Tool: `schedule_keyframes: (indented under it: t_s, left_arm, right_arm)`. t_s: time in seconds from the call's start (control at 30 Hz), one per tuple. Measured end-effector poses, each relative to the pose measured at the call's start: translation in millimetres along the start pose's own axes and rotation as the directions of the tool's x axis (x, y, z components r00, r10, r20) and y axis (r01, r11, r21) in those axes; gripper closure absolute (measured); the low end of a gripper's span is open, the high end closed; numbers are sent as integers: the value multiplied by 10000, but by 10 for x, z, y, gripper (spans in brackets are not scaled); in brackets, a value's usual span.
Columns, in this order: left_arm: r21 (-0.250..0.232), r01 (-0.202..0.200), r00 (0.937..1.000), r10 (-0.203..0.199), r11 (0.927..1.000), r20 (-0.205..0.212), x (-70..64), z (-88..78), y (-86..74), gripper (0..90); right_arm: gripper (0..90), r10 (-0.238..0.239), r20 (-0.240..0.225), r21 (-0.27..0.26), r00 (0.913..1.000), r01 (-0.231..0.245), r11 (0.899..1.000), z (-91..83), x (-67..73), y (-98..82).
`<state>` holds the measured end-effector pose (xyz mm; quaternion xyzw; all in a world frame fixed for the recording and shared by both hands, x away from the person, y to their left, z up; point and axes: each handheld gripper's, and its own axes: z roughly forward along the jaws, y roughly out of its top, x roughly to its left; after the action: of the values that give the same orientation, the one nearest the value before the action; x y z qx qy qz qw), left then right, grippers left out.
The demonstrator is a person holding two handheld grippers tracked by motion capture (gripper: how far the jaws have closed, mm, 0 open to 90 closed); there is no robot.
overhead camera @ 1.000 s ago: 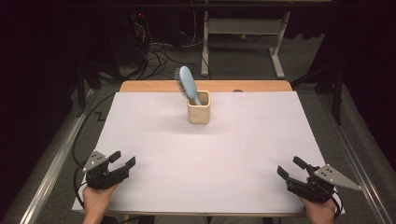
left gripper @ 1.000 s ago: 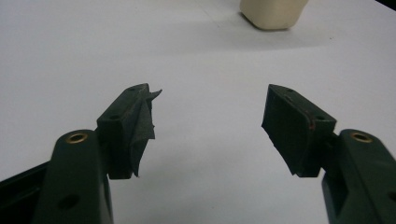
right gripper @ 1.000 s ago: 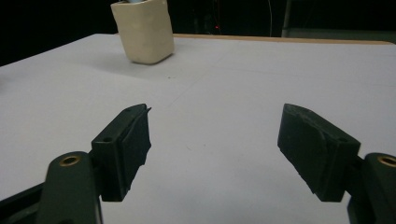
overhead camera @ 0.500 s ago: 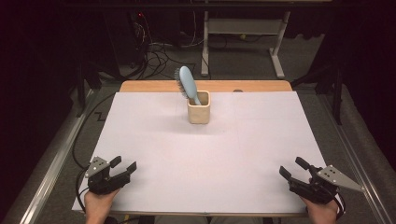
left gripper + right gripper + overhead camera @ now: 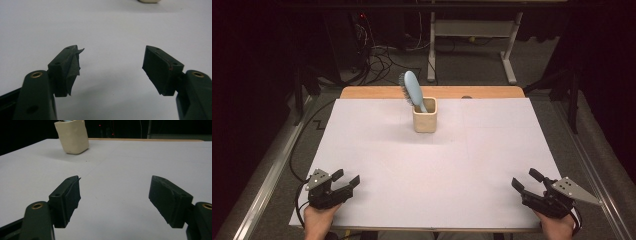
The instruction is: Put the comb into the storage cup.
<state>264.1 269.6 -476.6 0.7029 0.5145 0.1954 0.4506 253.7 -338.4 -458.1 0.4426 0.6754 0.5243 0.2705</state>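
Two matte black, two-jaw handheld grippers, the left gripper (image 5: 348, 181) and the right gripper (image 5: 526, 180), each carry a grey three-cornered plate dotted with small screws. Brass-coloured rivets sit at the base of each blocky jaw, and the dark pad lining on one left jaw is frayed and peeling. A black cable (image 5: 301, 200) loops from the left gripper's rear.

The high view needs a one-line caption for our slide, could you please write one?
Both open grippers, left and right, rest at the near edge of a white table; a blue hairbrush stands in a cream cup.
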Motion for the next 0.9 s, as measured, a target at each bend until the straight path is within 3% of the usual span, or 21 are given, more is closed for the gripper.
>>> schedule_keyframes:
  t_s: [0.9]
  left_arm:
    - [-115, 38, 9999, -36, 9999, 117, 1, -21, -11, 299]
  right_arm:
    - [258, 75, -10, 109, 10000, -75, 9999, 11, -5, -8]
